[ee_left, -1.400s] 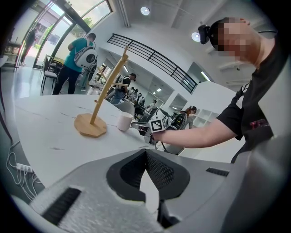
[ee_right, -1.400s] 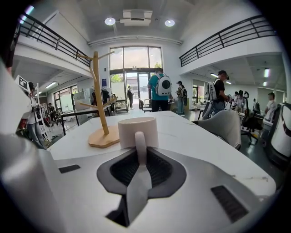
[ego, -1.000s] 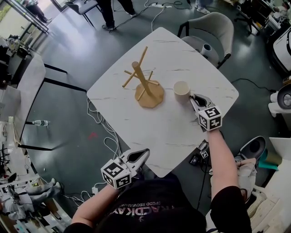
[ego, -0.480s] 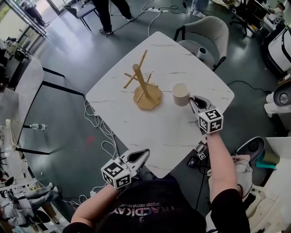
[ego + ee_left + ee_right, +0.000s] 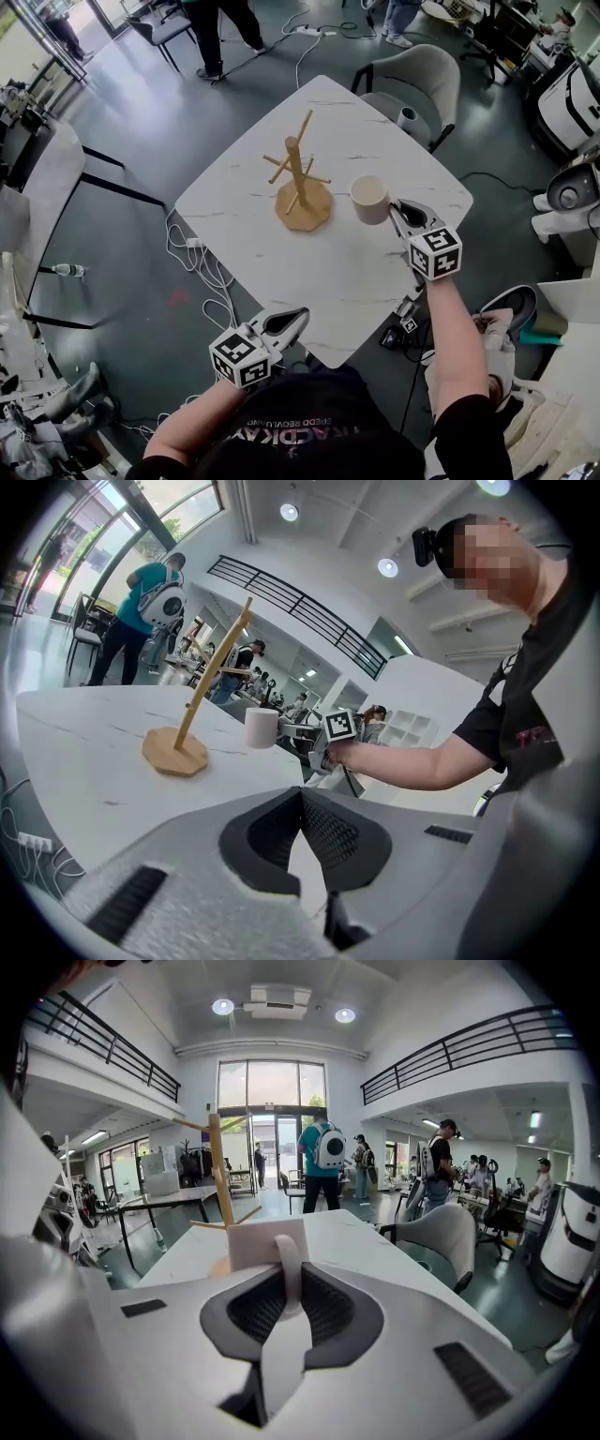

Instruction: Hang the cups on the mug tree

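Head view: R tongs (image 5: 401, 210) hold the cup (image 5: 369, 199) above the counter (image 5: 319, 272), just right of the mug tree (image 5: 302, 192); L tongs (image 5: 287, 323) by the counter's near edge. L gripper view: tongs pressed together, empty. R gripper view: tongs clamped on the cup's handle (image 5: 285, 1269).

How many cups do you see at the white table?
1. The cream cylindrical cup is beside the wooden mug tree, its handle gripped between the fingers of the right gripper. None hangs on the tree.
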The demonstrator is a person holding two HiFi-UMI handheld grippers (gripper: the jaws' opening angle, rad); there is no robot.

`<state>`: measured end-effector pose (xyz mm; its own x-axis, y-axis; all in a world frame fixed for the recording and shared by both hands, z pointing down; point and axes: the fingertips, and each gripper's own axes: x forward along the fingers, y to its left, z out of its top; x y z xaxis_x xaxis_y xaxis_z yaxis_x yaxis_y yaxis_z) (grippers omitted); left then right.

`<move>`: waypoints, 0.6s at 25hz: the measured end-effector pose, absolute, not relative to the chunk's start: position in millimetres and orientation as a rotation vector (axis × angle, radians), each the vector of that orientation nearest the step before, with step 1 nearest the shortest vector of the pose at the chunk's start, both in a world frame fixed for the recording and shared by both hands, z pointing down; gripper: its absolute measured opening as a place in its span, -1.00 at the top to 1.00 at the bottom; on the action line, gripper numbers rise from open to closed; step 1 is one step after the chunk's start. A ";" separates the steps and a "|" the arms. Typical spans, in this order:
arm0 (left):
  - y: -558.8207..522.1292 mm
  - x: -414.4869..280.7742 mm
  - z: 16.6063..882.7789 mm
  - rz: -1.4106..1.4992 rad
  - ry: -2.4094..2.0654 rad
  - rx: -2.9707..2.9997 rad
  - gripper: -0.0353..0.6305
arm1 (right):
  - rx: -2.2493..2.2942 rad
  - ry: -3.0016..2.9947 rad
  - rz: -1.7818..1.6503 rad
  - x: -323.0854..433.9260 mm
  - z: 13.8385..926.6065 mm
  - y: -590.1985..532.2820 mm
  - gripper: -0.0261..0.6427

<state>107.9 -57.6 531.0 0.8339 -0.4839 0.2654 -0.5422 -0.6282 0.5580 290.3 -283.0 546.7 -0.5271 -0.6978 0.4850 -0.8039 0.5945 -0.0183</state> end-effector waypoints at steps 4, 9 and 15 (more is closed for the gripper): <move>-56.0 100.0 526.7 0.101 -0.709 2.388 0.90 | 1.205 -2.367 0.316 282.4 534.9 -276.2 0.79; -54.0 88.5 520.2 0.090 -0.663 2.418 0.90 | 1.211 -2.330 0.292 271.9 517.6 -270.0 0.80; -51.4 76.0 510.2 0.076 -0.620 2.455 0.90 | 1.196 -2.288 0.262 259.1 500.8 -262.3 0.80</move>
<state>76.0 -51.4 510.2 0.8893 -0.4147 0.1926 -0.4488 -0.7115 0.5407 259.1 -262.3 500.8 -0.4604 -0.7010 0.5446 -0.8061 0.5871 0.0743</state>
